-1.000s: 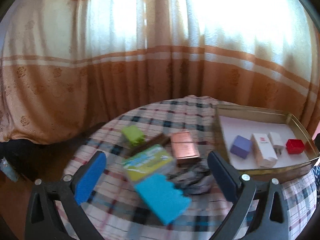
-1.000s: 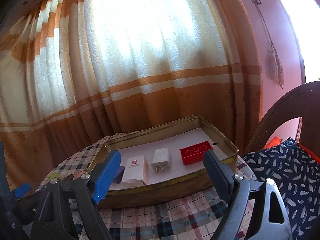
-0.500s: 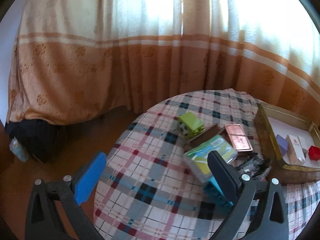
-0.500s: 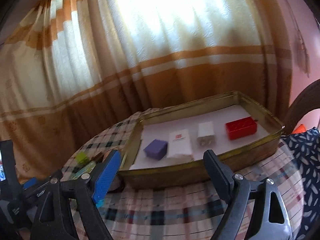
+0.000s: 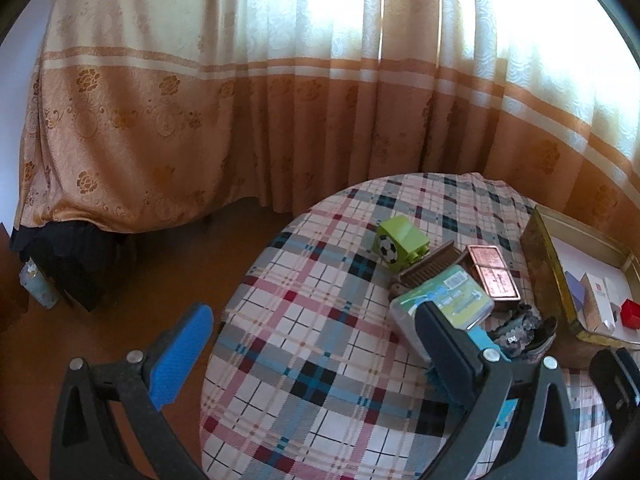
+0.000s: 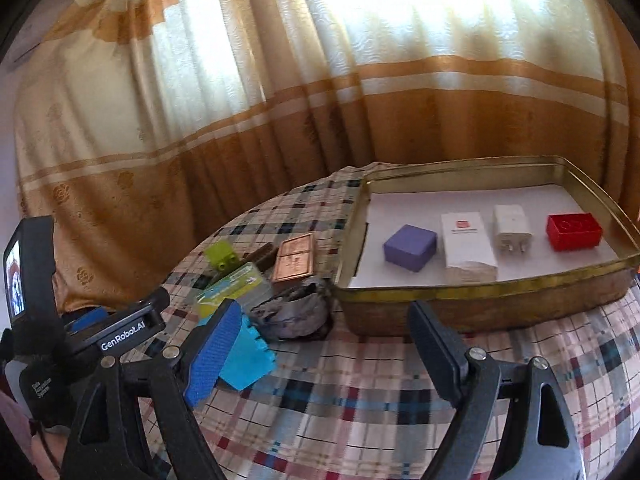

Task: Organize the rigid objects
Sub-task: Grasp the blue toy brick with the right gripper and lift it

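Gold tray [image 6: 480,294] holds four items; a pile [image 6: 256,280] beside it remains. Both tongs, left [image 5: 316,354] and right [image 6: 324,346], gape empty.

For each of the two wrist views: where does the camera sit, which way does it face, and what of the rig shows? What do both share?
Left wrist: behind the open left gripper, facing down across the table edge toward floor and curtain; own fingers show.
Right wrist: behind the open right gripper, facing the gold tray; the left gripper's body shows at far left.
Shared: green block, copper tin, tray.
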`<state>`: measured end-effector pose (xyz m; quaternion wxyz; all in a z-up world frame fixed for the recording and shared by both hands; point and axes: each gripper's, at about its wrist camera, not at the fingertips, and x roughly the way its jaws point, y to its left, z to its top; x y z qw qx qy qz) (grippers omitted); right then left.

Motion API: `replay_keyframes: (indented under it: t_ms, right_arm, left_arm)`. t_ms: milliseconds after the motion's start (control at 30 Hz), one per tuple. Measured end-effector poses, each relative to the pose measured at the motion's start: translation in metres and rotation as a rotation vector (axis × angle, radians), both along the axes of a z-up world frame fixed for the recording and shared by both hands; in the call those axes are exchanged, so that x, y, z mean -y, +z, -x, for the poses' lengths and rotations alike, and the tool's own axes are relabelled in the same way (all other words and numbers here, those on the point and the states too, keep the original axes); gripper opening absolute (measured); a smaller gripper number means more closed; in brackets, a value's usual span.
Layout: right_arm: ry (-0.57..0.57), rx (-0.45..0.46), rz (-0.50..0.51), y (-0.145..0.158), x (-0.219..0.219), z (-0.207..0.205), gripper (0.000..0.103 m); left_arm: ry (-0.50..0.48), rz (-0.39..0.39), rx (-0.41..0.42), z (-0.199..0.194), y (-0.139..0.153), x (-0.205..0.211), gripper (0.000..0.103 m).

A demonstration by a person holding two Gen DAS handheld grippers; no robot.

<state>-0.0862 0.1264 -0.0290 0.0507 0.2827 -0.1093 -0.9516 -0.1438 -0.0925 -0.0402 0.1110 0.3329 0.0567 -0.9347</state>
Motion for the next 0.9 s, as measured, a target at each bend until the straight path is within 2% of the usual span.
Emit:
replay_keyframes:
  t_ms: [167, 300, 400, 433, 500, 733, 800, 900]
  right_arm:
    - [0.075, 0.054, 0.014, -0.007, 0.013, 0.011, 0.086]
    - [0.175, 0.17, 0.011, -0.023, 0.031, 0.032, 0.086]
    - [0.229, 0.214, 0.036, -0.03, 0.041, 0.041, 0.085]
    - [0.248, 0.242, 0.029, -0.034, 0.046, 0.046, 0.082]
    - [0.275, 0.284, 0.018, -0.04, 0.054, 0.054, 0.068]
    - [0.305, 0.304, -0.012, -0.039, 0.069, 0.067, 0.068]
    - [0.321, 0.305, -0.029, -0.039, 0.072, 0.067, 0.052]
    - [0.357, 0.306, -0.049, -0.039, 0.079, 0.067, 0.048]
  left_arm:
    - [0.054, -0.01, -0.018, -0.004, 0.001, 0.008, 0.102]
    - [0.119, -0.034, -0.026, -0.007, 0.001, 0.019, 0.102]
    - [0.132, -0.058, -0.019, -0.006, -0.001, 0.024, 0.102]
    - [0.133, -0.059, -0.021, -0.007, -0.002, 0.024, 0.102]
    - [0.131, -0.057, -0.025, -0.007, -0.001, 0.024, 0.102]
    - [0.109, -0.019, -0.017, -0.005, -0.001, 0.016, 0.102]
    - [0.108, -0.021, -0.02, -0.006, 0.0, 0.017, 0.102]
    - [0.1, -0.028, -0.012, -0.005, -0.001, 0.017, 0.102]
